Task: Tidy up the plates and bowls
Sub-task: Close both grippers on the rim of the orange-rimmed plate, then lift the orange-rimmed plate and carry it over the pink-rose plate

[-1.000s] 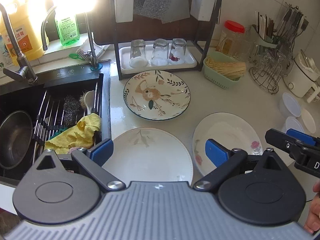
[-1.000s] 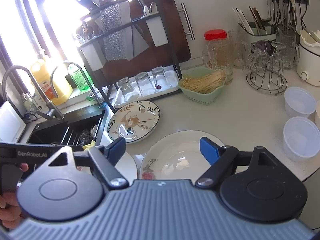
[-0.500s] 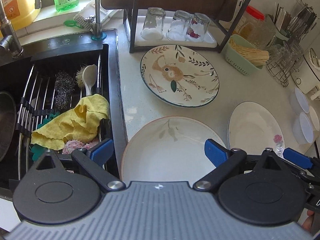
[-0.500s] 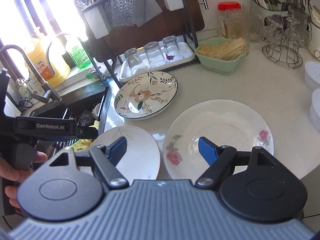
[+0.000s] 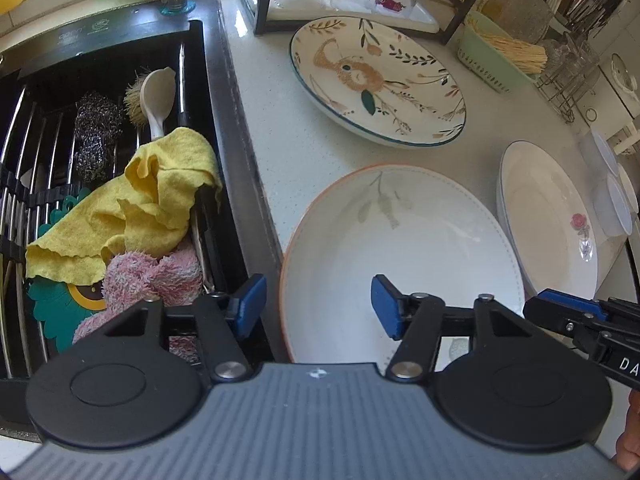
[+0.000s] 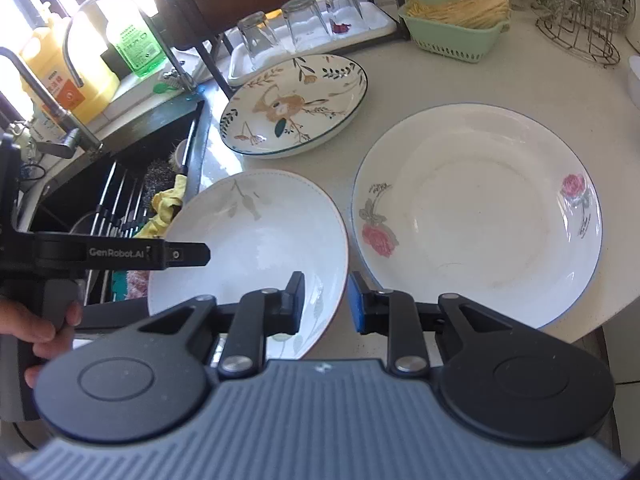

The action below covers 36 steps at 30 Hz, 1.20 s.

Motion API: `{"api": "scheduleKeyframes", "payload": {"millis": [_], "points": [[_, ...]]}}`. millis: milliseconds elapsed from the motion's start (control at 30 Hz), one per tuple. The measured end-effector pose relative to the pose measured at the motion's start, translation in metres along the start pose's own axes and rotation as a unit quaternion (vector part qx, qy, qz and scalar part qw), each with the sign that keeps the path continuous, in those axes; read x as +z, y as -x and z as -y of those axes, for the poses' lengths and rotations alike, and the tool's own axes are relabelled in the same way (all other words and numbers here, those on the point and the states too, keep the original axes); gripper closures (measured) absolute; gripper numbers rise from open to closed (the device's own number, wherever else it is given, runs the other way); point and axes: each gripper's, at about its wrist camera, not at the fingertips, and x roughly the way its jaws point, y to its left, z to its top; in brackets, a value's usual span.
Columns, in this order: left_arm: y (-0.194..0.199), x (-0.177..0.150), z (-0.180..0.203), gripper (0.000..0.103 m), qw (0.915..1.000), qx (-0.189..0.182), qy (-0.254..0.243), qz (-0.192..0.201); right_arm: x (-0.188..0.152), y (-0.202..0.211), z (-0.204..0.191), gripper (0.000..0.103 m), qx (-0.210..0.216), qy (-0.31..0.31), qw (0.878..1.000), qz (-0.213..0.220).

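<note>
White bowl (image 5: pixel 400 248) straddled at left rim by closing left gripper (image 5: pixel 318 308), pads not yet touching; right rim between closing right gripper (image 6: pixel 326 300), contact unclear.

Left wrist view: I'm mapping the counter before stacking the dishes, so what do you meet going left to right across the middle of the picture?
Steel scourer → yellow cloth → sink edge → orange-rimmed white plate → rose plate → clear plastic tubs.
</note>
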Motion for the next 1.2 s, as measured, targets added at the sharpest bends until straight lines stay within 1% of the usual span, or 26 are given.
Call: {"api": "scheduleKeyframes", "payload": {"millis": [67, 100, 167, 233, 267, 333, 367, 467, 567, 667, 733, 833, 933, 1100, 1200], "points": [[-0.001, 0.0, -0.005, 0.043, 0.9999, 0.015, -0.004, 0.003, 0.0, -0.006, 0.001, 0.076, -0.007, -0.006, 1.0, -0.003], [-0.002, 0.0, -0.008, 0.047, 0.9999, 0.014, -0.002, 0.004, 0.001, -0.011, 0.002, 0.076, -0.005, -0.006, 1.0, -0.006], [-0.002, 0.001, -0.013, 0.052, 1.0, -0.002, 0.007, 0.006, 0.001, -0.02, 0.001, 0.076, -0.006, -0.007, 1.0, -0.011], [-0.005, 0.003, -0.014, 0.062, 0.9999, -0.006, 0.003, 0.007, 0.002, -0.026, 0.001, 0.076, -0.007, -0.006, 1.0, -0.011], [-0.007, 0.004, -0.013, 0.064, 0.9999, -0.01, 0.001, 0.007, 0.003, -0.03, 0.001, 0.076, -0.006, -0.007, 1.0, -0.012], [-0.01, 0.006, -0.011, 0.072, 0.9998, -0.02, -0.002, 0.002, 0.004, -0.037, 0.004, 0.082, -0.001, -0.016, 1.0, -0.018], [-0.011, 0.008, -0.009, 0.072, 0.9997, -0.024, -0.005, -0.001, 0.004, -0.039, 0.005, 0.083, 0.001, -0.021, 1.0, -0.019], [-0.013, 0.012, -0.003, 0.072, 0.9997, -0.015, -0.017, -0.009, 0.006, -0.045, 0.011, 0.083, 0.018, -0.04, 0.999, -0.022], [-0.015, 0.019, -0.009, 0.072, 0.9995, -0.025, 0.004, -0.021, 0.008, -0.045, 0.017, 0.084, 0.036, -0.058, 0.997, -0.022], [-0.013, 0.025, -0.009, 0.072, 0.9992, -0.03, 0.007, -0.025, 0.008, -0.046, 0.02, 0.084, 0.046, -0.066, 0.996, -0.026], [-0.01, 0.027, -0.007, 0.072, 0.9992, -0.03, 0.003, -0.027, 0.009, -0.043, 0.021, 0.084, 0.055, -0.069, 0.996, -0.022], [-0.006, 0.029, -0.013, 0.072, 0.9981, -0.046, 0.025, -0.033, 0.012, -0.038, 0.023, 0.084, 0.064, -0.07, 0.995, -0.012], [-0.003, 0.029, -0.013, 0.072, 0.9979, -0.047, 0.028, -0.035, 0.017, -0.034, 0.025, 0.084, 0.077, -0.076, 0.994, -0.007], [0.006, 0.031, -0.013, 0.072, 0.996, -0.067, 0.045, -0.038, 0.025, -0.022, 0.027, 0.084, 0.08, -0.076, 0.994, 0.008], [0.015, 0.036, -0.005, 0.072, 0.9965, -0.067, 0.037, -0.033, 0.03, -0.014, 0.028, 0.084, 0.082, -0.078, 0.993, 0.02]]}}
